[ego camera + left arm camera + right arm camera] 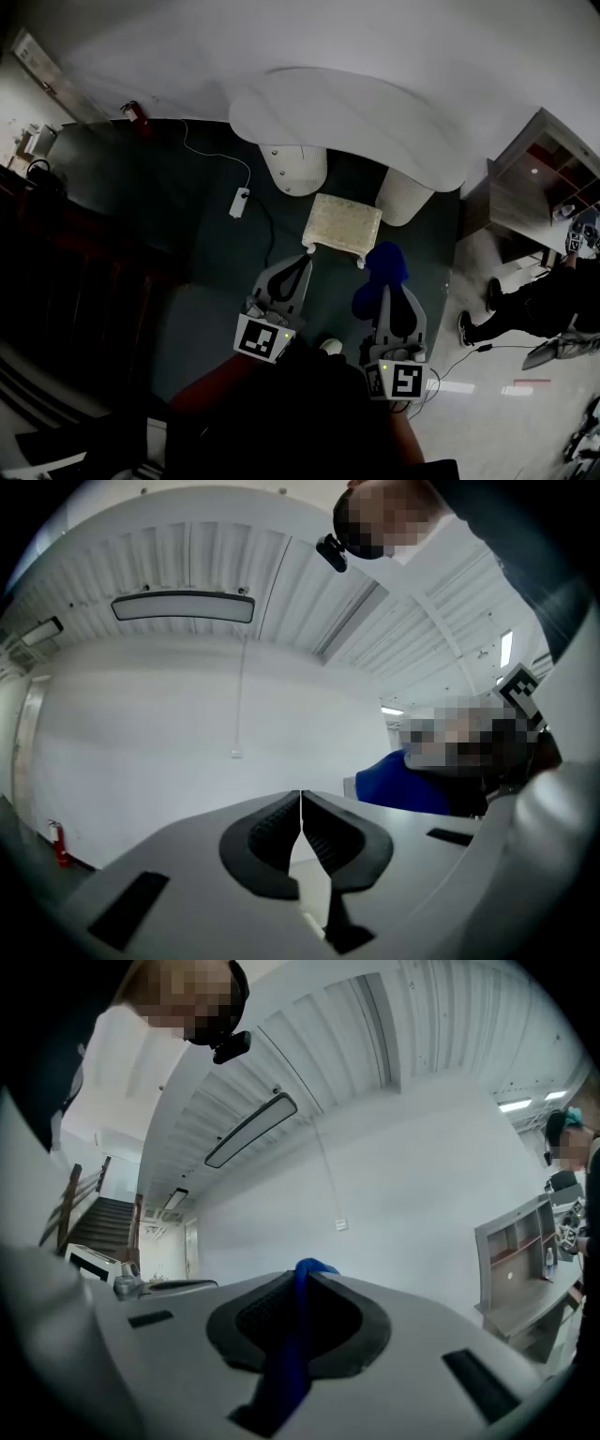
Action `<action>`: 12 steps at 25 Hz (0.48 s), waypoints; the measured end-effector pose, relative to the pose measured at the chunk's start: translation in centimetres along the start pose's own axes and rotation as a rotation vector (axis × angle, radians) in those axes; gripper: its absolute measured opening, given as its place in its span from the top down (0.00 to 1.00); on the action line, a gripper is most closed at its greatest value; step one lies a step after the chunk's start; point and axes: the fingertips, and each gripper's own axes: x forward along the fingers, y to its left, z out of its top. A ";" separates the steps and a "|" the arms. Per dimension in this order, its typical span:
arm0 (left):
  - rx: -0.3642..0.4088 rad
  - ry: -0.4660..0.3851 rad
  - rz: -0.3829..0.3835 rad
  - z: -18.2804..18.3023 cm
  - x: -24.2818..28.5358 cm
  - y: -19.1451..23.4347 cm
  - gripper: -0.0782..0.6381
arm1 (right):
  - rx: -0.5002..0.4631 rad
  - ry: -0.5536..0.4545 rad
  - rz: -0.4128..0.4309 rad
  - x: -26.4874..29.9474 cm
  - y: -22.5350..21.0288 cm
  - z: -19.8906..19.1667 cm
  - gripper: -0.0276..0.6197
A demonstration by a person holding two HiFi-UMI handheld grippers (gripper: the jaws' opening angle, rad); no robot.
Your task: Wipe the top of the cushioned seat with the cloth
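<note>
- Carpet (216, 253), dark, fills the middle of the head view. The cushioned seat (343, 224) stands on it, its pale square top bare, just in front of a white curved bench (347, 112) that rests on two white pedestals (293, 169).
- Same view: the left gripper (302, 261) points toward the seat's near left corner, its tips close to that corner. The right gripper (384, 286) sits beside it and carries a bunched blue cloth (384, 264) near the seat's right front corner. Whether the cloth touches the seat cannot be told.
- Same view: a white power strip (240, 202) with its cable lies on the carpet to the left of the seat. A fire extinguisher (134, 111) stands by the far wall. A person (534, 300) in dark clothes is at the right edge, near a shelf unit (548, 178).
- Left gripper view: the fingers (272, 832) are clenched, pad against pad, with nothing between them. They aim up at a white wall (169, 724) and a ribbed ceiling with a long ceiling lamp (183, 607). The blue cloth shows to the right.
- Right gripper view: the fingers (258, 1321) are clamped on the cloth. A blue fold runs down between the pads and pokes out past the tips. A staircase (94, 1222) is at the left and the shelf unit at the right.
</note>
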 end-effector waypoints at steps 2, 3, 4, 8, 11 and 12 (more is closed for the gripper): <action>-0.003 0.011 0.017 -0.6 0.2 0.0 0.87 | 0.005 0.001 -0.014 -0.1 -1.1 -0.1 0.86; -0.010 0.016 0.023 -0.8 0.4 0.1 0.87 | 0.008 -0.003 -0.025 -0.1 -1.6 -0.1 0.86; -0.016 0.021 0.024 -1.0 0.6 0.2 0.87 | 0.009 -0.002 -0.034 0.0 -2.1 -0.2 0.86; -0.019 0.029 0.017 -1.2 2.3 1.0 0.87 | -0.019 0.044 -0.047 0.9 -3.7 -1.6 0.86; -0.055 0.019 -0.028 -1.5 4.4 1.7 0.87 | -0.012 0.049 -0.053 3.1 -4.2 -1.8 0.86; -0.067 0.020 -0.052 -2.0 5.0 2.0 0.87 | -0.002 0.048 -0.053 4.0 -4.1 -2.0 0.86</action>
